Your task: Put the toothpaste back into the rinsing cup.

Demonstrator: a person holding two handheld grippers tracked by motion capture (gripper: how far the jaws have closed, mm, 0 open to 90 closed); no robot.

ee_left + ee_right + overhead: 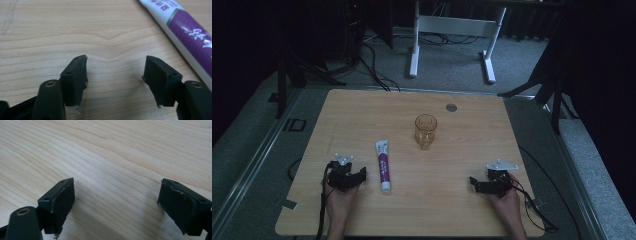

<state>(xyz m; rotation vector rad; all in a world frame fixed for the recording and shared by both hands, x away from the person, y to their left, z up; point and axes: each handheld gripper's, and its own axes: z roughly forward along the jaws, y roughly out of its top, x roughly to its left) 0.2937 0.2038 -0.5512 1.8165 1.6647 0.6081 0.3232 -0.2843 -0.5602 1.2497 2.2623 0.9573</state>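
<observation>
1. Light wooden table with rounded corners; a small round grey disc is set near its far edge.
2. Grey carpeted floor beyond the table.
3. White desk frame on two feet, standing on the carpet.
4. Black cables trailing across the floor at left.
5. Dark surroundings on both sides; dim lighting.

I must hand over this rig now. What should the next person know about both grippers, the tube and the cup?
Left gripper: open, holding nothing, resting on the table just left of the tube.
Right gripper: open, holding nothing, at the table's right front.
Tube: lies flat, cap toward the person, untouched.
Cup: upright at the table's middle, seems empty.
Done: nothing visible yet.
Left: likely grasp the tube with the left gripper.
</observation>
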